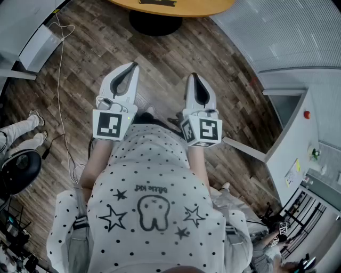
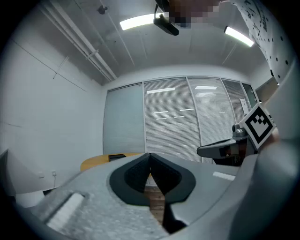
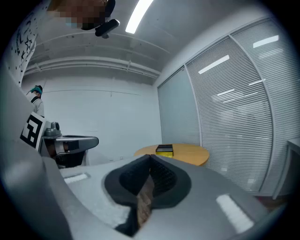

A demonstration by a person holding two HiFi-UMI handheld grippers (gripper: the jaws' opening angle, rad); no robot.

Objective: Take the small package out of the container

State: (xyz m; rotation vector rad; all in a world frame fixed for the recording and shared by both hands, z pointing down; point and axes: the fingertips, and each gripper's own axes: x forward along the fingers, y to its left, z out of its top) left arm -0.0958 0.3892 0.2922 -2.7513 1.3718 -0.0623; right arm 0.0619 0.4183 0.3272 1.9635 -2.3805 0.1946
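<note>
I hold both grippers in front of my chest, above the floor, pointing at a round wooden table (image 1: pixel 176 6). On it lies a flat yellow-and-black box (image 3: pixel 164 150), which shows as a dark shape (image 2: pixel 116 156) in the left gripper view. I cannot make out any small package. My left gripper (image 1: pixel 129 67) is shut, tips touching, nothing between them (image 2: pixel 149 155). My right gripper (image 1: pixel 194 77) is also shut and empty (image 3: pixel 150 156). Both are well short of the table.
The table's dark pedestal base (image 1: pixel 155 22) stands on wood-plank floor. A white cable (image 1: pixel 61 80) trails at the left by another person's legs (image 1: pixel 21 130) and a black chair (image 1: pixel 18 170). Blinds-covered glass walls (image 1: pixel 282 32) curve at the right.
</note>
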